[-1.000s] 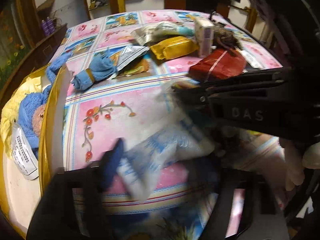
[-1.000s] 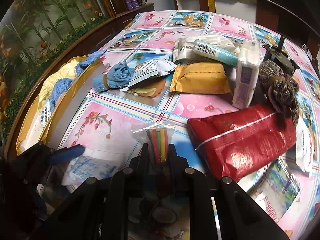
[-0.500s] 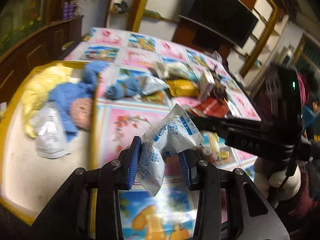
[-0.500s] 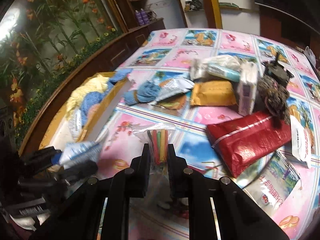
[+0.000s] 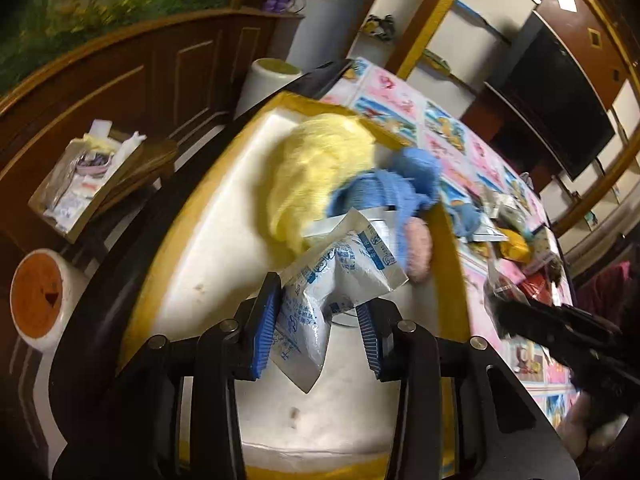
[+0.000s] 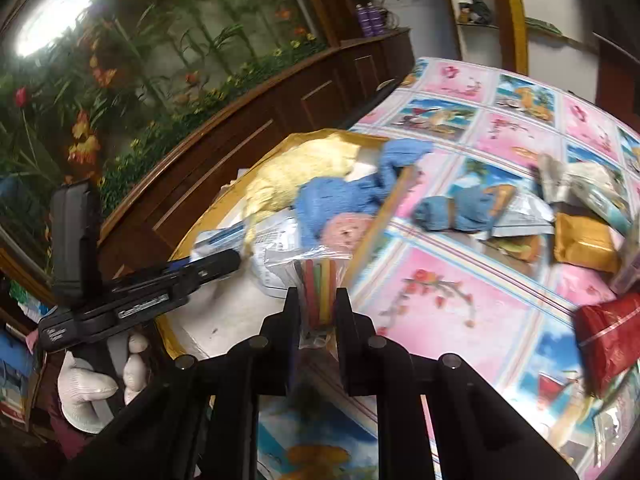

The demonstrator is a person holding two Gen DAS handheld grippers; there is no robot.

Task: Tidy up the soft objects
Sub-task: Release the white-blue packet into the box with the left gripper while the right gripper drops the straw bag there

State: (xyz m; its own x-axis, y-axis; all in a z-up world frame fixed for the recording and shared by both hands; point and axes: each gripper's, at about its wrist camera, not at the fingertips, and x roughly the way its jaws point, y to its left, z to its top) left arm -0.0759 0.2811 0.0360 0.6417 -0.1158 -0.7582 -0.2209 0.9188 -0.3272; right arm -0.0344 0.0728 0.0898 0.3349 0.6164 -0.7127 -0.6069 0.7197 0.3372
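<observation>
The left gripper [image 5: 316, 320] has its blue-padded jaws closed on a white sachet with blue print [image 5: 328, 280], which is pinched between them and sticks out ahead and upward, its lower corner hanging below the pads. Just beyond those jaws lies the yellow-rimmed tray [image 5: 168, 240], white inside, holding a yellow soft toy [image 5: 316, 168] and a blue knitted doll [image 5: 384, 192] further ahead. The right gripper [image 6: 318, 308] has its black jaws nearly together, clamped on a clear bag of coloured sticks [image 6: 320, 284] that stands upright between them. Ahead and to the right of those jaws, on the patterned counter [image 6: 432, 320], lie a rolled blue cloth [image 6: 460, 208], an orange packet [image 6: 584, 244] and a red packet [image 6: 612, 340].
</observation>
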